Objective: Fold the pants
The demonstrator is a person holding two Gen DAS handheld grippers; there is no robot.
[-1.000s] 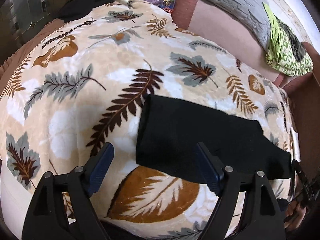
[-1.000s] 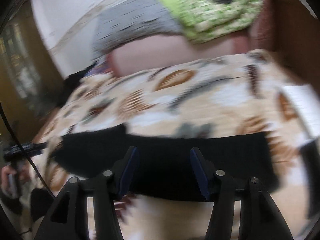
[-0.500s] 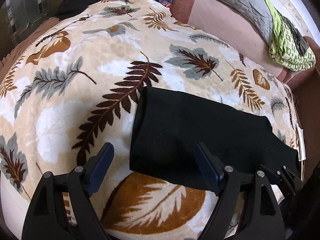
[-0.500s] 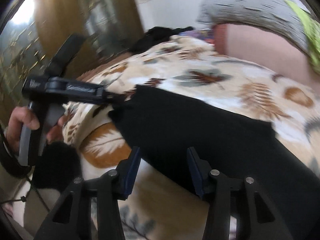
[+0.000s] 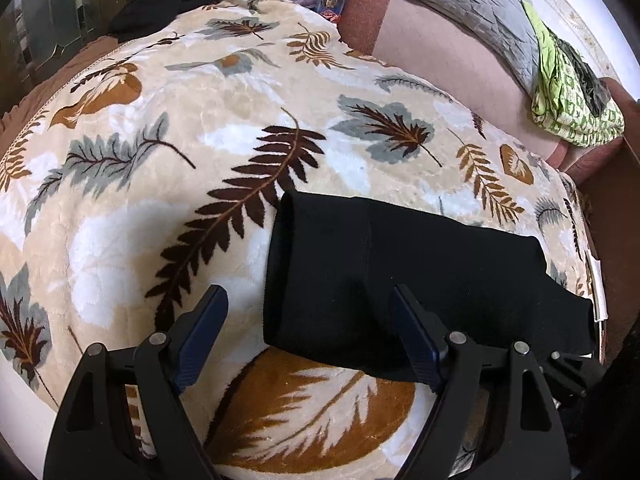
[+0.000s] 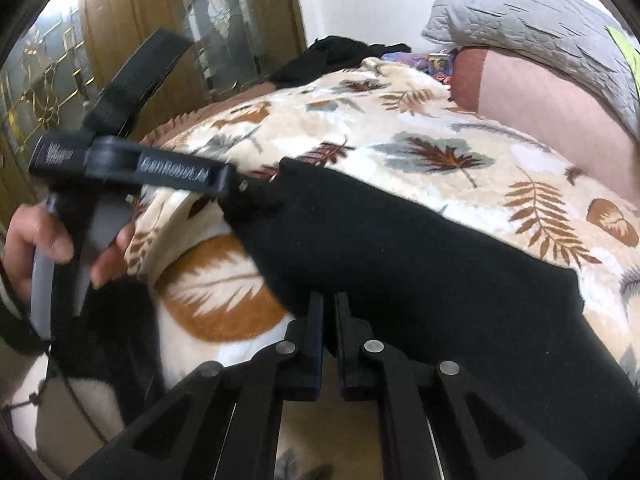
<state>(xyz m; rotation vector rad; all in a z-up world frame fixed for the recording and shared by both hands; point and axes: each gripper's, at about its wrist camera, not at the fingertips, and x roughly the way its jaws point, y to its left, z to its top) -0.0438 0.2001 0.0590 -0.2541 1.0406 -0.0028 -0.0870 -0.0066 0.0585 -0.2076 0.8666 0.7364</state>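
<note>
Blanket with leaf print lies ahead of both grippers, folded black pants on it. Left gripper gapes wide, empty, straddling the pants' near corner. Only the right view shows the right gripper pinching the pants' near edge.

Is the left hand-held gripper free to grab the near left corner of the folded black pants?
Probably yes: the left hand-held gripper is open, the folded black pants corner lies between its fingers, nothing covering it.

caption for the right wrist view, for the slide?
Right tool shut on the near edge of folded black pants on a leaf-print blanket; left tool at their far corner.
</note>
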